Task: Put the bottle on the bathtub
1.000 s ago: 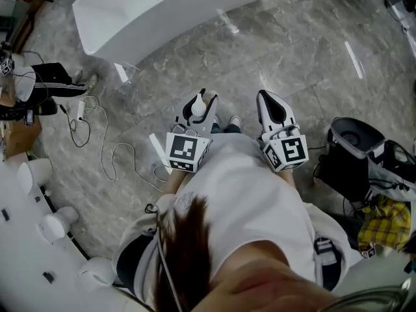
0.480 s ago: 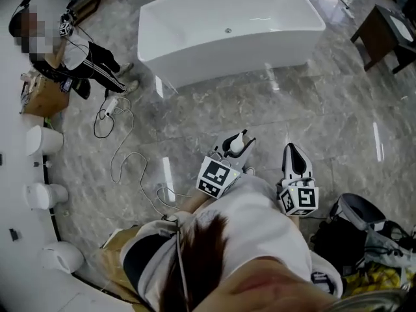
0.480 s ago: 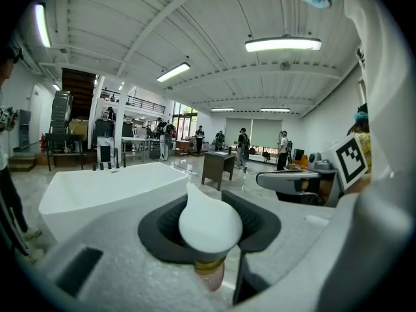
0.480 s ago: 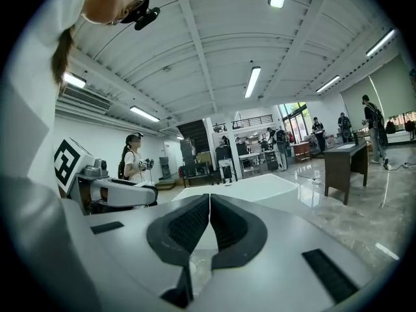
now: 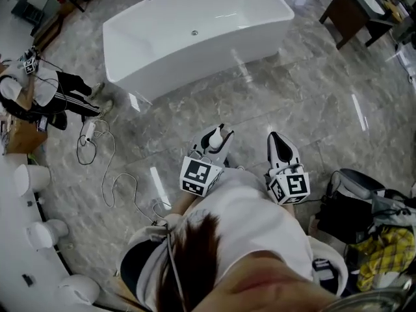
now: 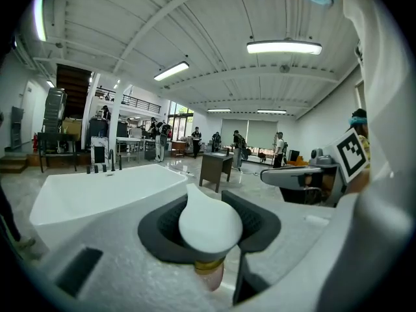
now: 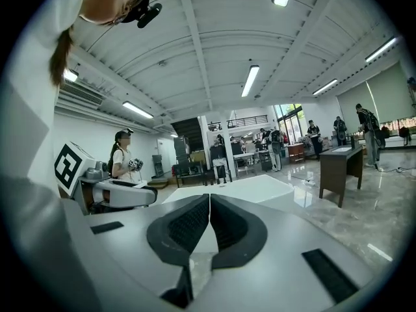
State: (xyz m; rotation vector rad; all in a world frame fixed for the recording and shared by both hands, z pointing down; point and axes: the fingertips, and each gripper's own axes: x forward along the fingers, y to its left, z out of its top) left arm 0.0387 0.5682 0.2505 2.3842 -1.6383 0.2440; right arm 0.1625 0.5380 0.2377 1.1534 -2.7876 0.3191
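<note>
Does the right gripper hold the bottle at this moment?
No, the right gripper has its jaws shut together on nothing, while the bottle sits in the left gripper.

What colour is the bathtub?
White. The bathtub shows best in the head view.

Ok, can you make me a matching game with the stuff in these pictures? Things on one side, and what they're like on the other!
Things:
1. bottle
2. right claw
3. bathtub
4. table

What they're like:
A. shut, with nothing in it
B. dark brown, at the top right of the head view
C. big and white
D. held in the left claw

Right pairs: 1-D, 2-A, 3-C, 4-B
</note>
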